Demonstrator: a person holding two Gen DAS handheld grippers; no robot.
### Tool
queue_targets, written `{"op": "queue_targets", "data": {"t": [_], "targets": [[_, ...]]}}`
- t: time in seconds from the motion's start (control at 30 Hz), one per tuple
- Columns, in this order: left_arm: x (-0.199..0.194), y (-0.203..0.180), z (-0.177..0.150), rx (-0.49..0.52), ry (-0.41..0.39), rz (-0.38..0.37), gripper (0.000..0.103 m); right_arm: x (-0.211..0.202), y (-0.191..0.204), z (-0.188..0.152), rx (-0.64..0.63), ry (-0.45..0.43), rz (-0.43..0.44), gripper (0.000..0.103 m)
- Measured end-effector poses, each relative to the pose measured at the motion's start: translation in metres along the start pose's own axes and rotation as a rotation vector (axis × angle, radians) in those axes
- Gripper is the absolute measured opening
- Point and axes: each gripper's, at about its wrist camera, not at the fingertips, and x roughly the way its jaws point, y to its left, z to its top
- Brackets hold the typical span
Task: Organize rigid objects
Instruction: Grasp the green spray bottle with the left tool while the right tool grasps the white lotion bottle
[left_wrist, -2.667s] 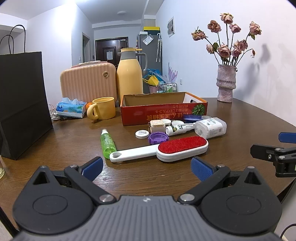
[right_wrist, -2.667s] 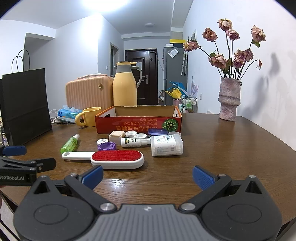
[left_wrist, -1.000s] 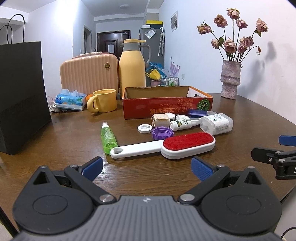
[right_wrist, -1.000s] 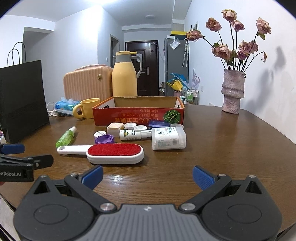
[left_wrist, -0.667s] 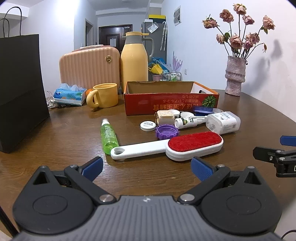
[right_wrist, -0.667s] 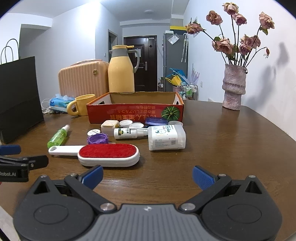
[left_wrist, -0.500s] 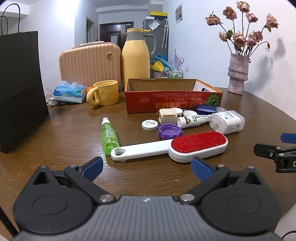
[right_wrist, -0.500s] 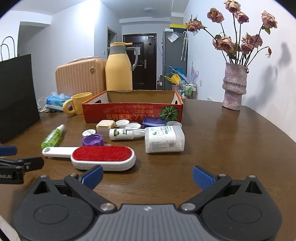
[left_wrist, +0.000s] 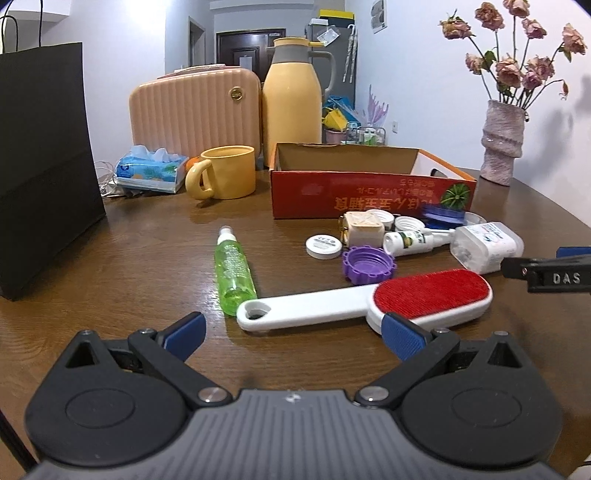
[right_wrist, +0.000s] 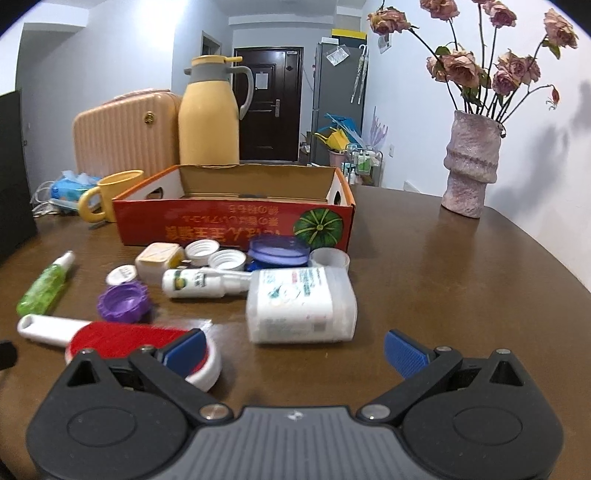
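White-handled, the lint brush lies flat on the bench at twelve o'clock of the left hand-held gripper, long axis running nine to three, nearer that one than the right hand-held gripper; both hang spread and empty.

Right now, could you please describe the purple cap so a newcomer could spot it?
Find the red cardboard box on the table. Before it lies a cluster of small containers; the purple cap sits at its near edge, beside the lint brush, the only purple, scallop-edged piece.
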Motion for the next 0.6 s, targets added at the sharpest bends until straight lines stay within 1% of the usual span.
{"op": "queue_targets", "data": {"t": [0.2,0.33,0.6], "targets": [[0.009,0.004,0.007,-0.015,0.007,0.027,0.103,0.031,-0.001,0.013,-0.022,0.019,-0.016,0.103],[0.015,0.005,0.013,-0.016,0.013,0.043,0.103,0.052,-0.001,0.018,-0.023,0.055,-0.01,0.098],[0.033,0.016,0.032,-0.036,0.027,0.075,0.103,0.065,0.001,0.021,-0.016,0.068,-0.008,0.097]]}}
